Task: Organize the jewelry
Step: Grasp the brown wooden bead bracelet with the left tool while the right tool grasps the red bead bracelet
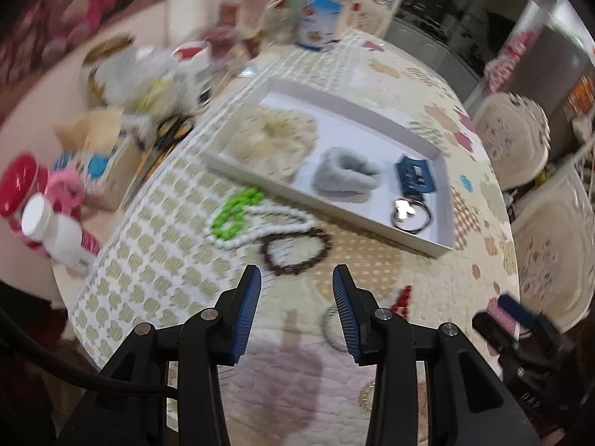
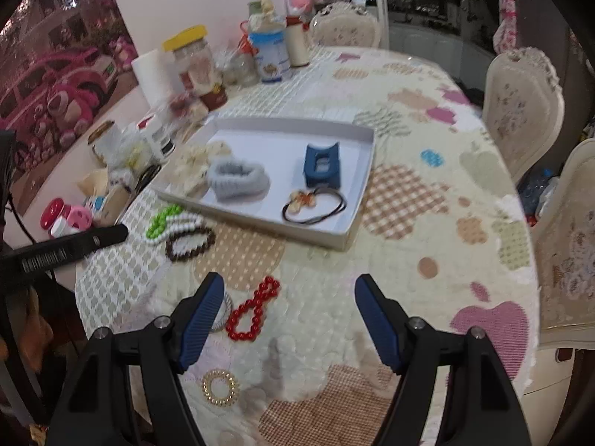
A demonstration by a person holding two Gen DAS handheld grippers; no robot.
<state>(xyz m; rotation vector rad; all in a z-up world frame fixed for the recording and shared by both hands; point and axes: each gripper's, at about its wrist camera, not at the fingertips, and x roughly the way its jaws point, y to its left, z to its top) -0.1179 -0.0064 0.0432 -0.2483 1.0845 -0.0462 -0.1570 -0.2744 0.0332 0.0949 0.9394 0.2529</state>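
Observation:
A white tray (image 1: pixel 420 137) (image 2: pixel 357 219) on the quilted table holds a cream scrunchie (image 1: pixel 273 141), a grey scrunchie (image 2: pixel 238 179), a blue hair clip (image 2: pixel 322 165) and a black hair tie with a charm (image 2: pixel 314 204). In front of it lie a green bead bracelet (image 1: pixel 232 213), a white pearl bracelet (image 1: pixel 267 228), a brown bead bracelet (image 1: pixel 295 251) (image 2: pixel 189 241), a red bead bracelet (image 2: pixel 254 310) and a gold spiral hair tie (image 2: pixel 220 386). My left gripper (image 1: pixel 296 278) is open and empty just before the brown bracelet. My right gripper (image 2: pixel 290 290) is open and empty, right of the red bracelet.
Jars, bottles, a paper roll and boxes (image 2: pixel 193 70) crowd the table's left and back. A white bottle (image 1: pixel 55 234) and a red-lidded jar (image 1: pixel 18 186) stand at the left edge. Upholstered chairs (image 2: pixel 520 107) stand along the right side.

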